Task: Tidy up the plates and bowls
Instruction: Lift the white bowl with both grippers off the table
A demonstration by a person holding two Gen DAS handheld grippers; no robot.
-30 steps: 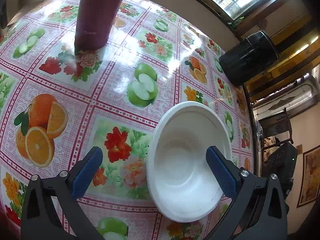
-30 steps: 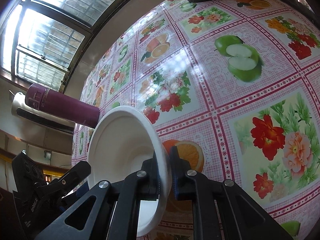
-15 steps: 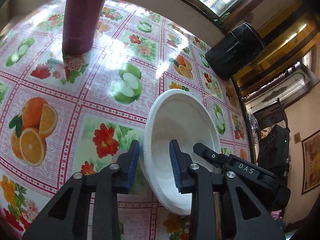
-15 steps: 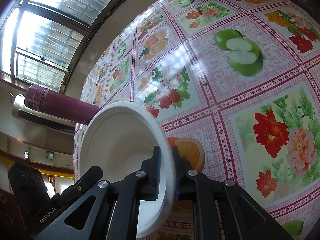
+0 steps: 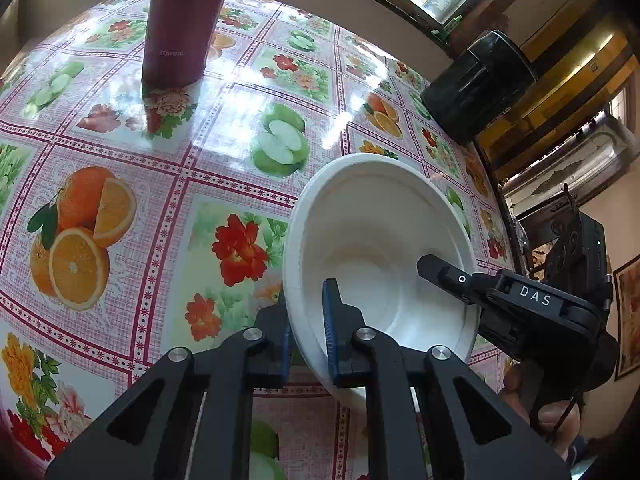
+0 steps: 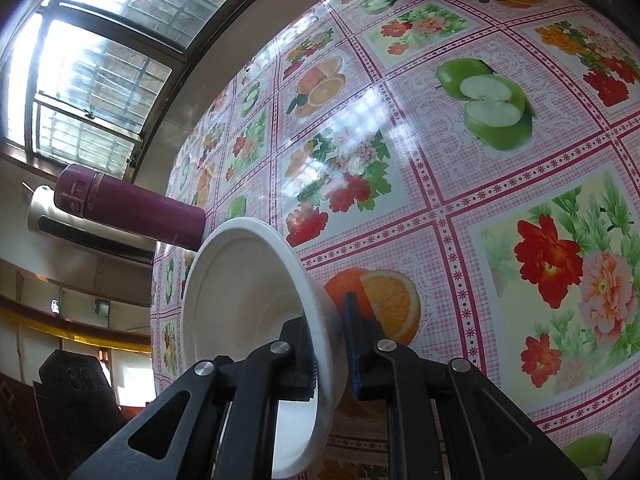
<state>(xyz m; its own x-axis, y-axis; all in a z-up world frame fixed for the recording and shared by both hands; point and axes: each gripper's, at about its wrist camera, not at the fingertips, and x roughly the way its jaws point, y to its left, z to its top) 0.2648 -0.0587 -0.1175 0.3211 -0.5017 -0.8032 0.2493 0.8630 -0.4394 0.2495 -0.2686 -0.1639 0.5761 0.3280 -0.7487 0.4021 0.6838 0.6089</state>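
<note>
1. Left wrist view: the left tongs [image 5: 308,332], spread wide a second ago, now pinch the near rim of the white bowl [image 5: 380,248] at lower centre.
2. Right wrist view: the right tongs [image 6: 330,344] pinch the opposite rim, so both grip one tilted bowl above the desk [image 6: 440,160]; likely a handover or two-handed carry.
3. Readable writing: "DAS" on the right tongs' body; faint lettering on the maroon flask [image 5: 180,20] stays illegible.
</note>
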